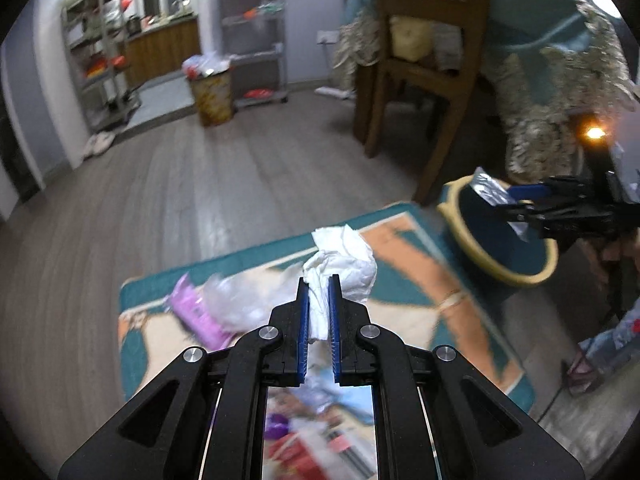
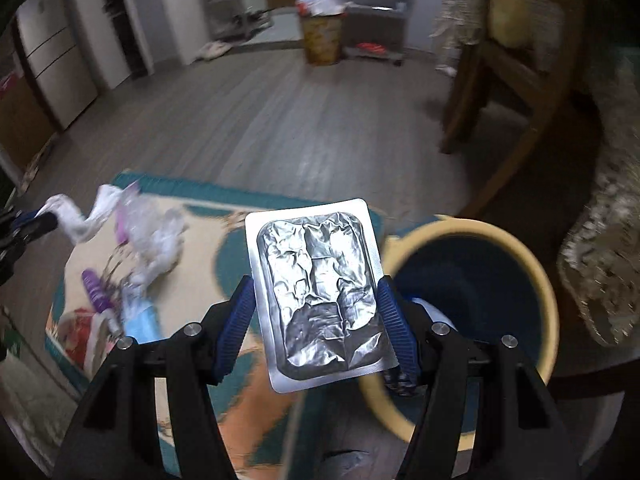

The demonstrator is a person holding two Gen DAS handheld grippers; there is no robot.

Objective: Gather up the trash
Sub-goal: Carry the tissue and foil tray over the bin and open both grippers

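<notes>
My left gripper (image 1: 319, 280) is shut on a crumpled white tissue (image 1: 344, 264) and holds it above the patterned rug (image 1: 416, 280). My right gripper (image 2: 316, 286) is shut on a silver foil blister pack (image 2: 318, 294), held by its side edges just left of the blue bin with a cream rim (image 2: 472, 304). In the left wrist view the right gripper (image 1: 520, 200) holds the foil pack (image 1: 490, 188) over the bin (image 1: 500, 240). A purple wrapper (image 1: 196, 312) and clear plastic (image 1: 240, 300) lie on the rug.
More litter, red, purple and light blue, lies on the rug's left part (image 2: 104, 312). A wooden chair (image 1: 424, 64) and a table with teal fringed cloth (image 1: 552, 80) stand behind the bin. A full yellow waste basket (image 1: 212, 92) and shelves (image 1: 256, 32) stand far off.
</notes>
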